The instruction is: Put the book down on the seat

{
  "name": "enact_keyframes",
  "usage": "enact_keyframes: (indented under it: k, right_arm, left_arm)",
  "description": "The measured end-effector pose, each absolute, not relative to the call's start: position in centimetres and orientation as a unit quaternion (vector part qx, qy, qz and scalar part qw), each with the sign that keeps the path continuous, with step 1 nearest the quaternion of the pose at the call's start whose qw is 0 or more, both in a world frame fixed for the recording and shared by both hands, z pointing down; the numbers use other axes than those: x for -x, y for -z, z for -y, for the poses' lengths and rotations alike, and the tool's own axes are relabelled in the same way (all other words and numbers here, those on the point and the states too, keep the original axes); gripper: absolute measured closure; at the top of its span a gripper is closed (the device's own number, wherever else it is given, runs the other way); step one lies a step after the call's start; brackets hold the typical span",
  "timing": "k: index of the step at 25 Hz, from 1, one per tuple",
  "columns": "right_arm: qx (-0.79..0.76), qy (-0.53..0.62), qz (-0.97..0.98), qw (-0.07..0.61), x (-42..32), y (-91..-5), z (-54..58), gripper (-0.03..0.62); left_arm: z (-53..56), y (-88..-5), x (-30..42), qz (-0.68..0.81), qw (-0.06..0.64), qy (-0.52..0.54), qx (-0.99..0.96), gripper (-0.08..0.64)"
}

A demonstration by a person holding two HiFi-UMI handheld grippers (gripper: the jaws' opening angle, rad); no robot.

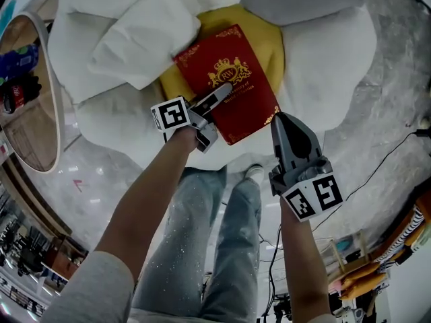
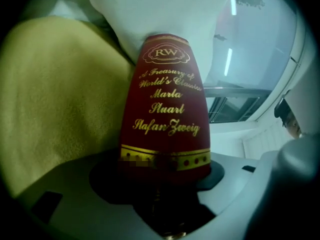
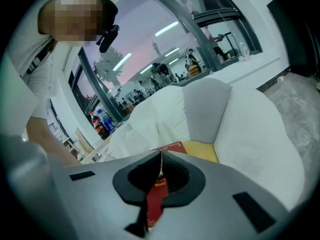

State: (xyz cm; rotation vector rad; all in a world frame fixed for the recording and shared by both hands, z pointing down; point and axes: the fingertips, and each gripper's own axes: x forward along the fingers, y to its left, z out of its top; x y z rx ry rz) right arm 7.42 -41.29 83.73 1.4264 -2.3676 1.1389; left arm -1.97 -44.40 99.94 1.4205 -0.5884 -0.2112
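1. The red book is right over the yellow seat, with white cushions close all round.
2. The left hand-held gripper grips its spine. The right hand-held gripper, narrow, pinches its corner.
3. The spine says "RW", "Stefan Zweig".

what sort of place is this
Probably a large indoor hall or showroom rather than a home: tall glazed walls, a polished stone floor with loose cables, and a white lounge seat.

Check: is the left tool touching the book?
Touching. The left gripper view shows the spine of the book wedged between the pads of the left tool, with no gap on either side. The head view agrees.
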Motion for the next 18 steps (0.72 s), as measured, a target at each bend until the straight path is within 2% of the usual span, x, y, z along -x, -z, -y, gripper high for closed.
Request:
enact_keyframes:
  k: [3,10,15,18]
  right_arm:
    - [-0.472,-0.382,0.791,0.073,-6.8,-83.7,41.1,0.565]
    - [-0.465,-0.381,0.796,0.067,-6.4,-83.0,41.9,0.565]
    - [-0.463,-0.377,0.800,0.065,-5.7,-82.6,41.9,0.565]
    - [-0.457,-0.365,0.808,0.068,-5.3,-81.9,42.6,0.565]
  left_arm:
    - [44.3,-99.8,2.1,0.264,0.727,0.096,-0.627,0.276]
    - [44.6,-100.1,3.4,0.301,0.706,0.033,-0.640,0.273]
    - [44.2,-100.1,6.1,0.360,0.685,0.010,-0.634,0.216]
    - [44.5,-99.6,7.2,0.369,0.690,0.017,-0.622,0.207]
